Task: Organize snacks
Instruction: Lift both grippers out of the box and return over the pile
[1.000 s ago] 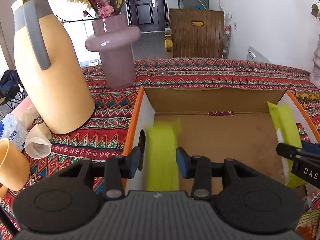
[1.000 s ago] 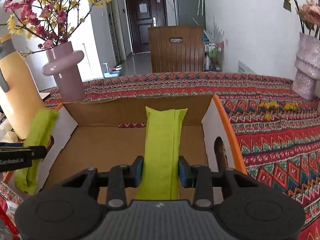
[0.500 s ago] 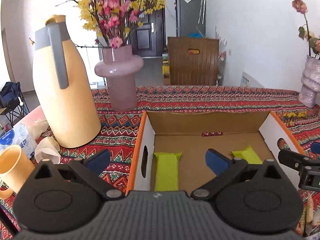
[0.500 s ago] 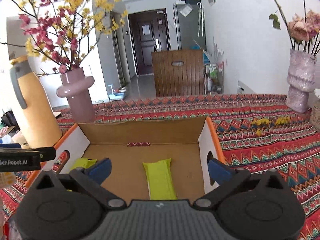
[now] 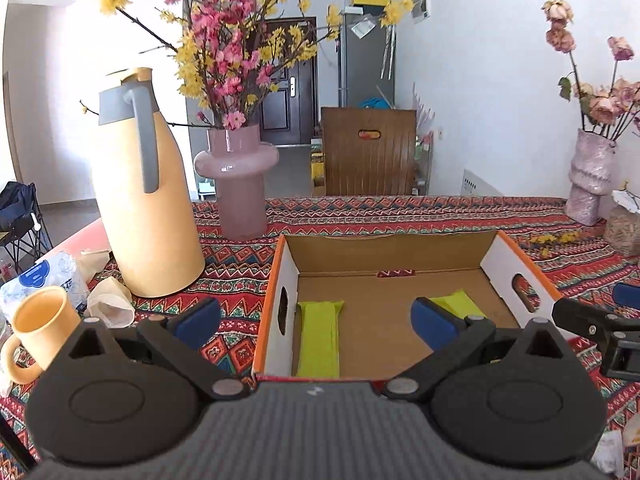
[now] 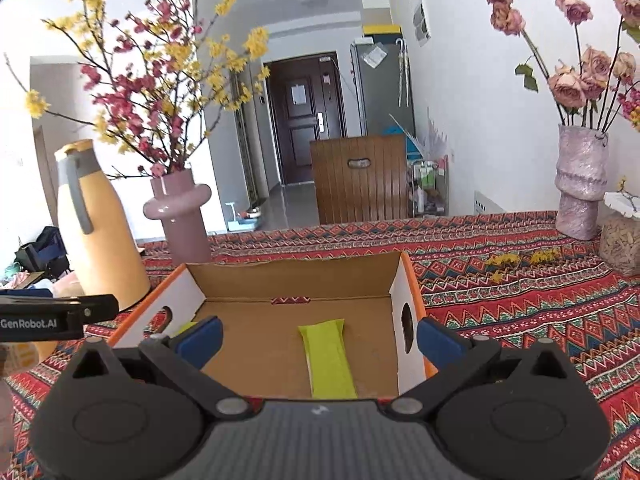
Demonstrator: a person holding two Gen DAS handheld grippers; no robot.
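An open cardboard box (image 5: 384, 248) with orange rims sits on the patterned tablecloth; it also shows in the right wrist view (image 6: 296, 276). Two lime-green snack packs lie flat inside. One (image 5: 319, 336) lies by the left wall, the other (image 5: 458, 302) toward the right, seen centrally in the right wrist view (image 6: 329, 356). My left gripper (image 5: 316, 322) is open and empty, above the box's near edge. My right gripper (image 6: 318, 340) is open and empty, above the same edge.
A tall yellow thermos (image 5: 148, 204) and a pink vase of flowers (image 5: 238, 182) stand left of the box. A yellow mug (image 5: 38, 328), paper cup and tissue pack sit at far left. Another vase (image 6: 580, 184) and a jar (image 6: 620, 240) stand at the right.
Both grippers let go of their green packs, which now lie in the box. Both opened wide, rose and pulled back from the box.
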